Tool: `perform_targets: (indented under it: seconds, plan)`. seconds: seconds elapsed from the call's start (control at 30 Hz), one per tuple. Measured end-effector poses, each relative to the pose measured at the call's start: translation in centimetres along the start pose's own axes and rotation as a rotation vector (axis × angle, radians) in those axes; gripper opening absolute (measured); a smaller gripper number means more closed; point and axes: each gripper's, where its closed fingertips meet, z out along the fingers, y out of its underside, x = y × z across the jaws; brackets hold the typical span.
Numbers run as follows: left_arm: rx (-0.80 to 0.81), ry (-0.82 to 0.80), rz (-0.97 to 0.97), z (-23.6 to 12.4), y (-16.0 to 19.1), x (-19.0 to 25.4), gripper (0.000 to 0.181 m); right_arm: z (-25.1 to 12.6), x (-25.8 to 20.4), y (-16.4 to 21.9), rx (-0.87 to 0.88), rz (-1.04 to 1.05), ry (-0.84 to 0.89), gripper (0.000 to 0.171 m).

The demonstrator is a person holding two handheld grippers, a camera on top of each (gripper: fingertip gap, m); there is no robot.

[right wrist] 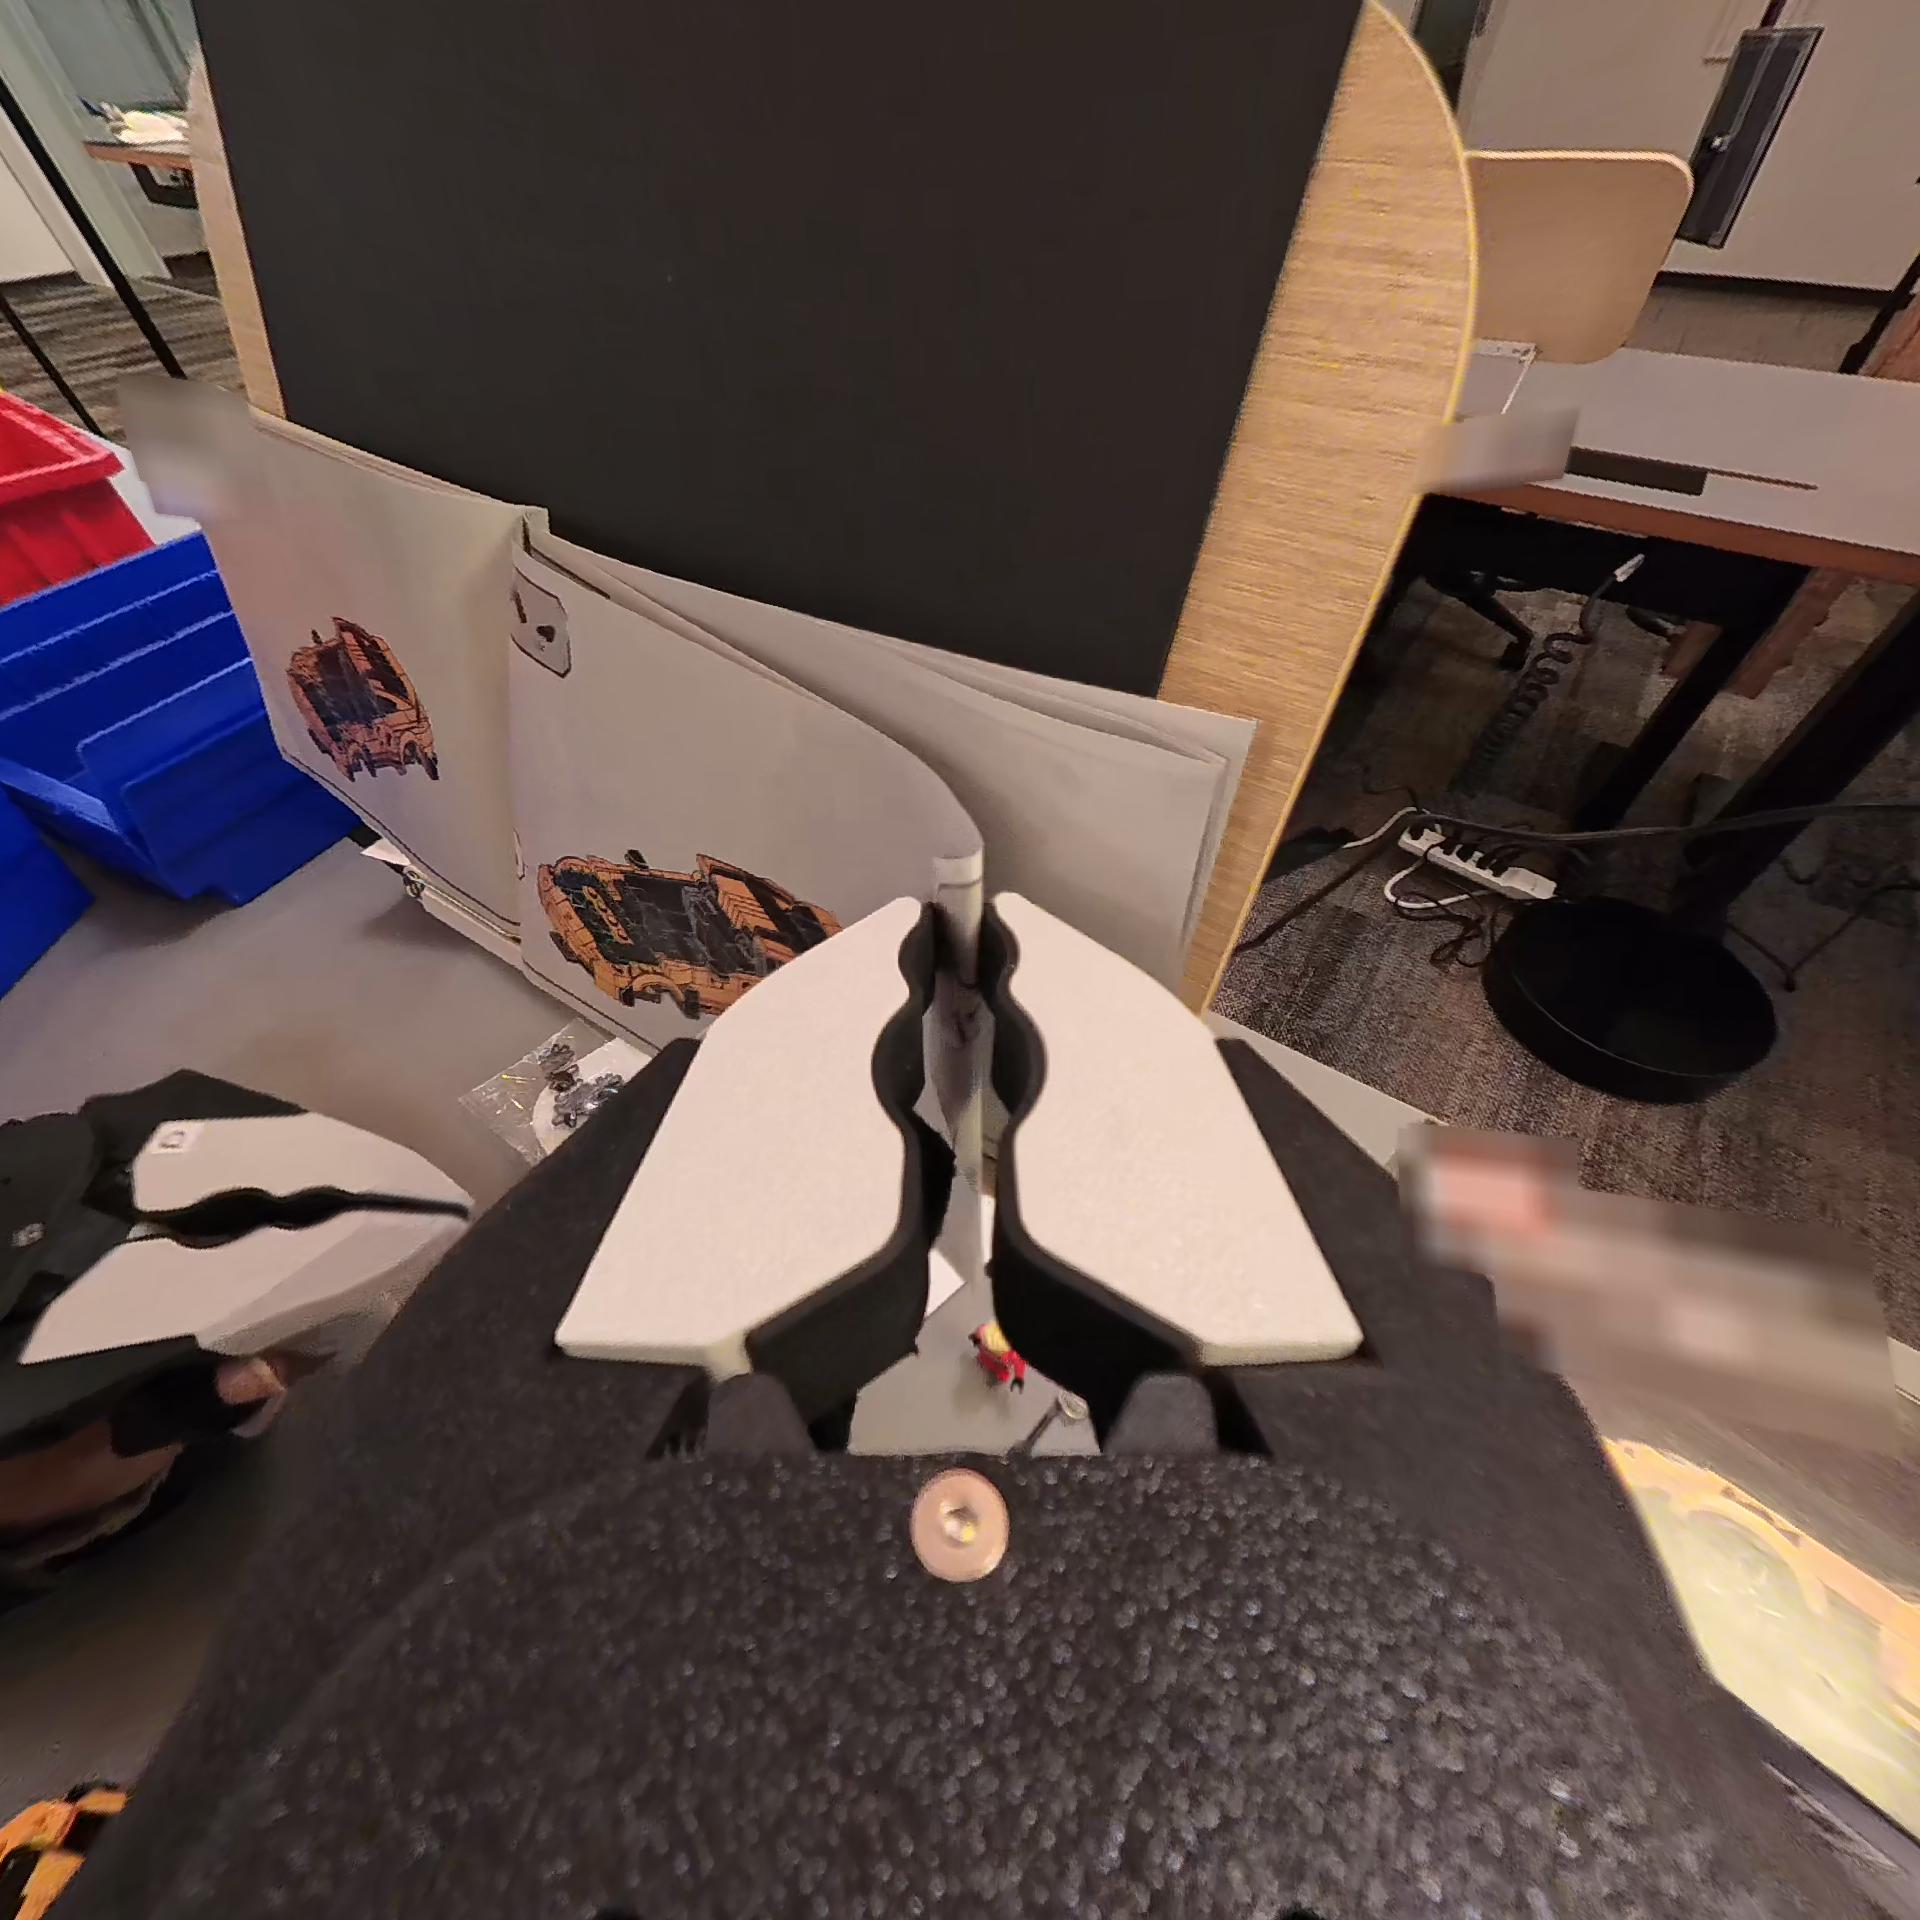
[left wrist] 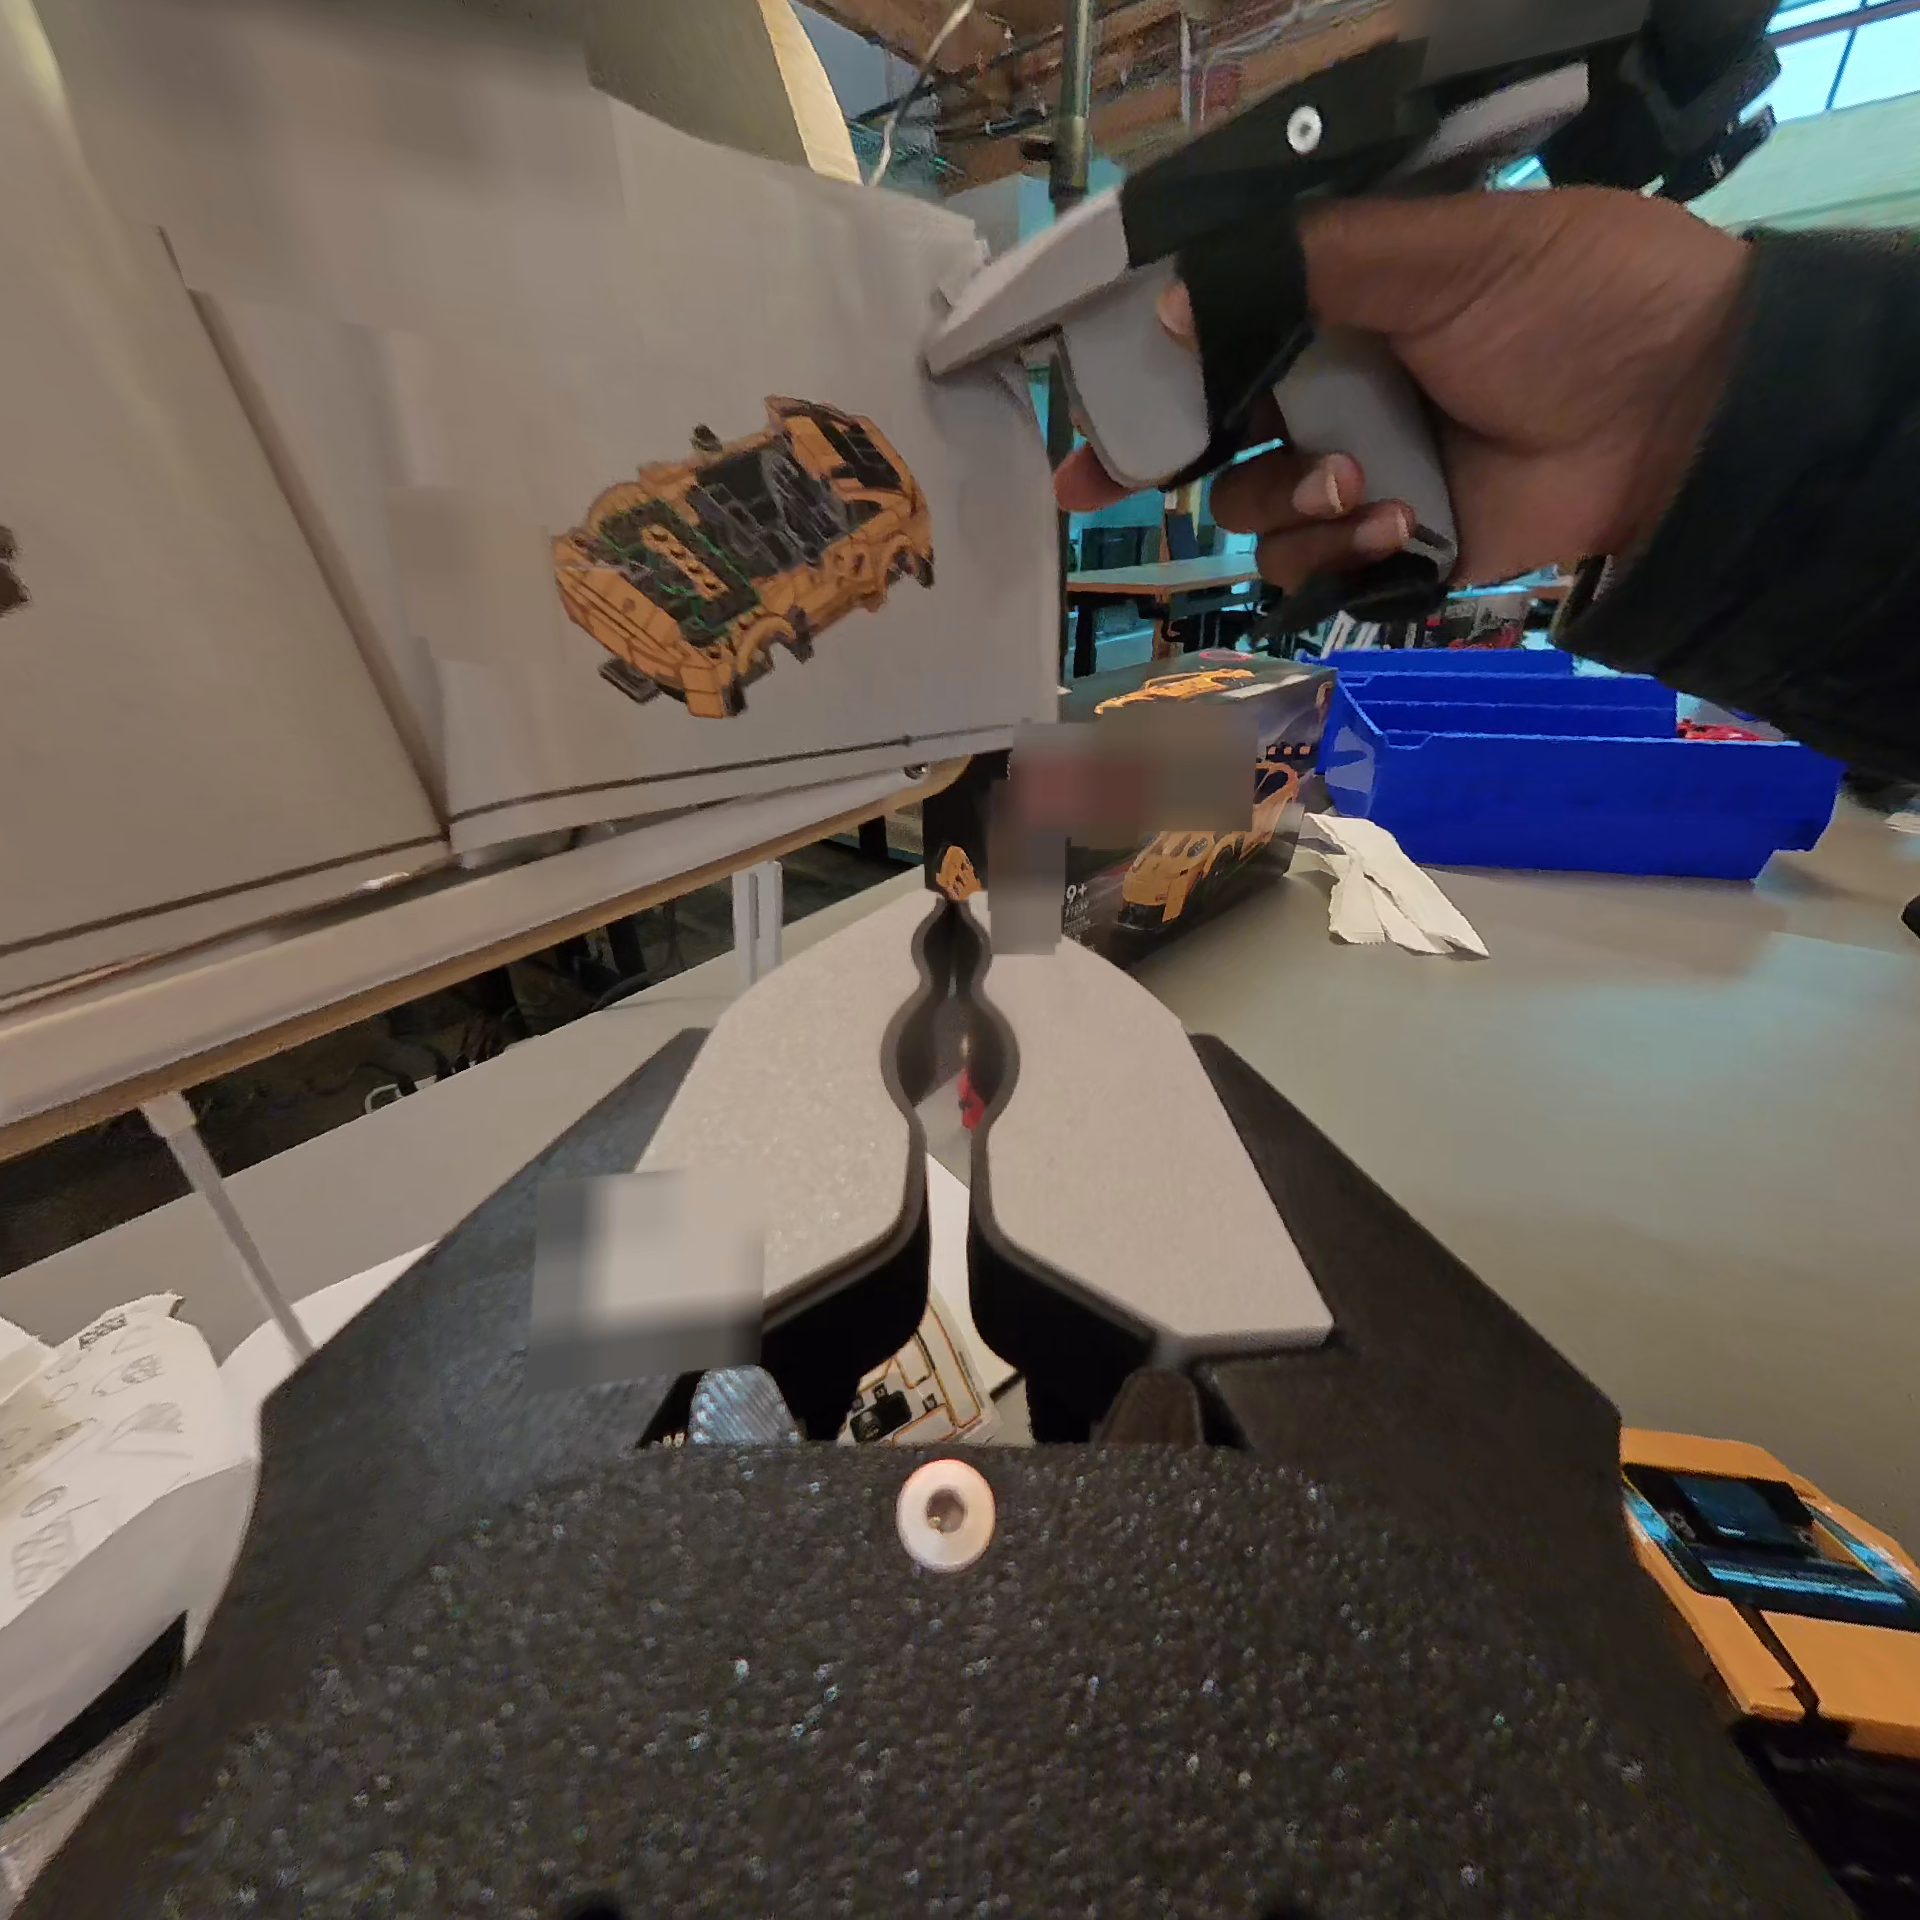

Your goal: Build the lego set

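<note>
Grey paper instruction booklet (right wrist: 727,790) leans against the dark divider panel (right wrist: 727,312) for reading; your right gripper (right wrist: 961,935) pinches one page edge to turn it. Your left gripper (left wrist: 951,925) is pressed together, empty; the orange brick car (left wrist: 1787,1600) waits beside it.

A grey table (left wrist: 1558,1091) fills the near ground. On it stands a black panel (right wrist: 727,312) with a light wooden edge (right wrist: 1340,520), like a desk divider. To the right, the floor has a mottled grey carpet (right wrist: 1714,1164). On the carpet lie a white power strip (right wrist: 1475,868) with cables and a round black base (right wrist: 1631,1008). Behind it is another desk (right wrist: 1714,520) with dark legs. In the left wrist view, daylight comes through a window (left wrist: 1839,62) at the top right, and the ceiling (left wrist: 1039,73) shows bare beams and wires.
</note>
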Motion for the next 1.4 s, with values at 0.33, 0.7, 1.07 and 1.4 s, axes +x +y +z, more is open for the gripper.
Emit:
perform_targets:
  seconds: [0.33,0.7,1.07,1.4]
  plan:
    - [-0.006,-0.024,0.047,-2.6,-3.9,0.3,0.001,-2.7,2.6,-0.3,0.021,-0.09,0.116,0.007]
    - [-0.104,-0.114,0.027,-7.7,-3.7,-1.6,0.002,-5.3,-7.3,2.1,0.185,-0.224,-0.071,0.008]
    - [-0.113,-0.13,0.046,-8.9,-1.8,-1.5,0.002,7.5,-12.0,2.4,0.007,-0.353,0.134,0.018]
    - [-0.103,-0.108,0.015,-8.9,-1.1,-1.6,0.002,4.9,-2.1,2.8,0.041,-0.411,0.338,0.002]
